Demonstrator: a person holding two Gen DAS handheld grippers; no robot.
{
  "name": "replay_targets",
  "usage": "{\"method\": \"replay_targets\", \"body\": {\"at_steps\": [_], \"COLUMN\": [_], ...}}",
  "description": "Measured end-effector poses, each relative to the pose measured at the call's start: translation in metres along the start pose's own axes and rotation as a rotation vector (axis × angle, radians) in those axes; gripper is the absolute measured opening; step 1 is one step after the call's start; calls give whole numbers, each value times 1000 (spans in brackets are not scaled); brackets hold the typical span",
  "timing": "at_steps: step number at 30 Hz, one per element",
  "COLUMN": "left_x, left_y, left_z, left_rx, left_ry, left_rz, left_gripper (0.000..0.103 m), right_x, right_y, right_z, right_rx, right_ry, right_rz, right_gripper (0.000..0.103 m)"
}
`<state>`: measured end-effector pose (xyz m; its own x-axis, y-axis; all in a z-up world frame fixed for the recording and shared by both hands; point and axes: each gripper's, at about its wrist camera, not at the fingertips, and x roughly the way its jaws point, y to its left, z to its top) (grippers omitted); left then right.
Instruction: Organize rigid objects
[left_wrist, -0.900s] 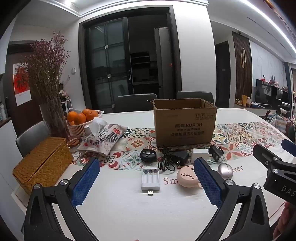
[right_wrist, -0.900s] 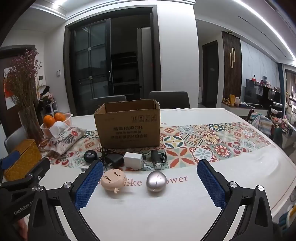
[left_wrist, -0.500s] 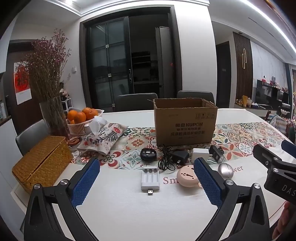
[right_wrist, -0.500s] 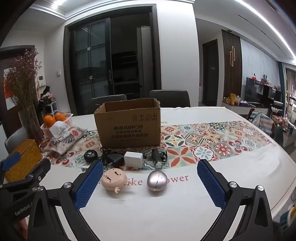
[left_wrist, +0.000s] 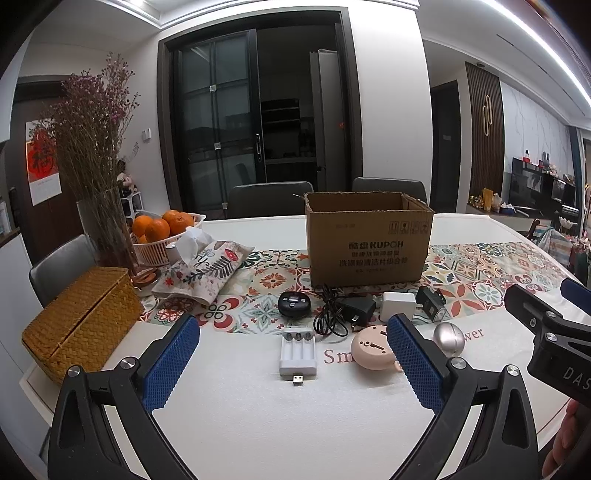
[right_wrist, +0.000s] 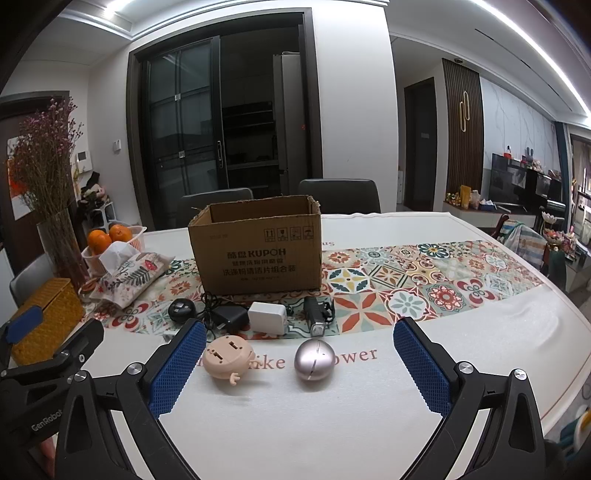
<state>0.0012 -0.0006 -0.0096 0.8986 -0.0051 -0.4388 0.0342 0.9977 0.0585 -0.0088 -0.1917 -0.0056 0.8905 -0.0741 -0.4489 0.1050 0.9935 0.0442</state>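
An open cardboard box stands on the patterned runner. In front of it lie a white battery charger, a black round device, a black adapter with cord, a white cube charger, a small black device, a pink round toy and a silver egg. My left gripper is open and empty, short of the charger. My right gripper is open and empty, short of the egg and toy.
At the left are a wicker box, a floral tissue pouch, a basket of oranges and a vase of dried flowers. Chairs stand behind the table. The right gripper shows at the left view's right edge.
Both grippers have barely moved; the views shifted very slightly. Nothing on the table has moved.
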Motion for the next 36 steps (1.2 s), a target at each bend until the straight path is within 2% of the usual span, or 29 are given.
{"method": "replay_targets", "body": {"at_steps": [36], "left_x": [0], "left_y": [-2], "left_z": [1], "left_rx": [0], "left_ry": [16], "left_rz": [-15], "left_gripper": [103], "right_x": [1], "right_y": [-1], "right_z": [0], "right_rx": [5], "right_ry": [4], "right_rz": [2], "right_gripper": [103]}}
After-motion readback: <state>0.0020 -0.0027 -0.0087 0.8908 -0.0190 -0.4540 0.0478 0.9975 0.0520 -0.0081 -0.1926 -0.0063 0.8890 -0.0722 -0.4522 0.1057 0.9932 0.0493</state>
